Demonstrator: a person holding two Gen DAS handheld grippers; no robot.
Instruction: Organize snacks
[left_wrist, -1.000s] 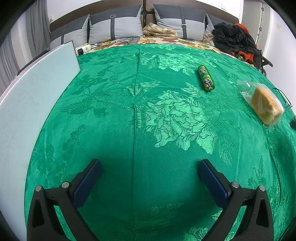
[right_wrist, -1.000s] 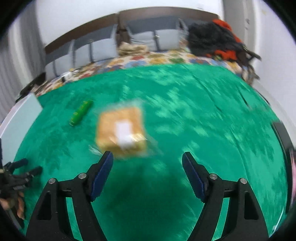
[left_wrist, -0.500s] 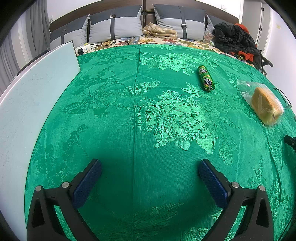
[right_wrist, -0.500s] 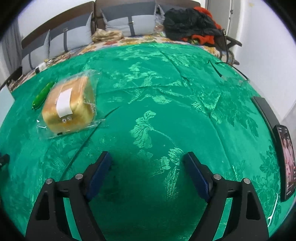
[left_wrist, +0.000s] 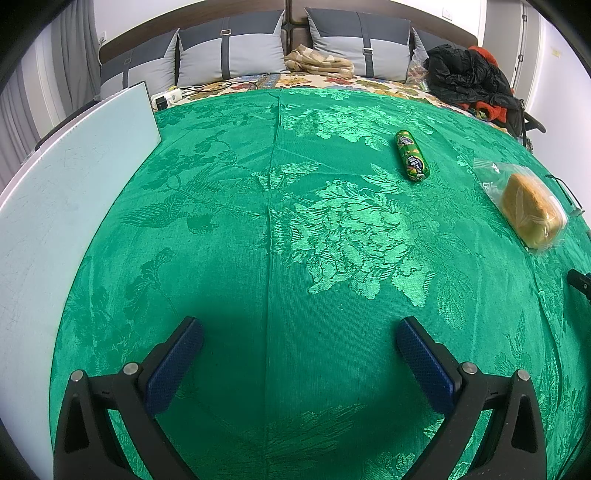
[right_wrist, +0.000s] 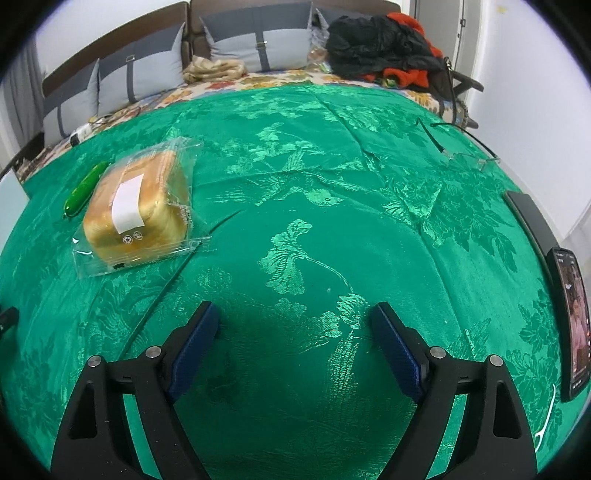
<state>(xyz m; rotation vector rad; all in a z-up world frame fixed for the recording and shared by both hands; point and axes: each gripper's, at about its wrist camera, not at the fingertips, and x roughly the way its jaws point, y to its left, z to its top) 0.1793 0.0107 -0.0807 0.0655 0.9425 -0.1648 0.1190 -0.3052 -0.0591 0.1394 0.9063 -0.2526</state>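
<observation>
Left wrist view: your left gripper (left_wrist: 299, 332) hangs over the green cloth (left_wrist: 229, 229) with its jaws spread wide and nothing between the blue pads (left_wrist: 177, 365). From here the green roll (left_wrist: 412, 156) lies at about one o'clock, well out on the cloth, its long side running roughly toward and away from you. The bread (left_wrist: 532, 210), a golden loaf in a clear bag, sits at about two o'clock near the cloth's right edge, apart from the roll. A pale board (left_wrist: 62, 206) lies along the cloth's left side from nine to eleven o'clock. At three o'clock a dark tip of your right gripper (left_wrist: 580, 282) pokes into the picture.

Right wrist view: your right gripper (right_wrist: 295, 321) also stands wide, empty, only bare cloth under the gap. The bread lies at about ten o'clock, flat on the cloth, a white label facing up, clear of both pads. The roll lies just beyond the bread's left side, at ten to eleven o'clock; you cannot tell whether it touches the bag. Glasses (right_wrist: 458, 147) rest at one o'clock near the far right edge. A phone (right_wrist: 572, 317) with a lit screen lies at three o'clock on the right rim. Pillows (right_wrist: 258, 40) and dark clothes (right_wrist: 376, 40) lie at twelve o'clock.
</observation>
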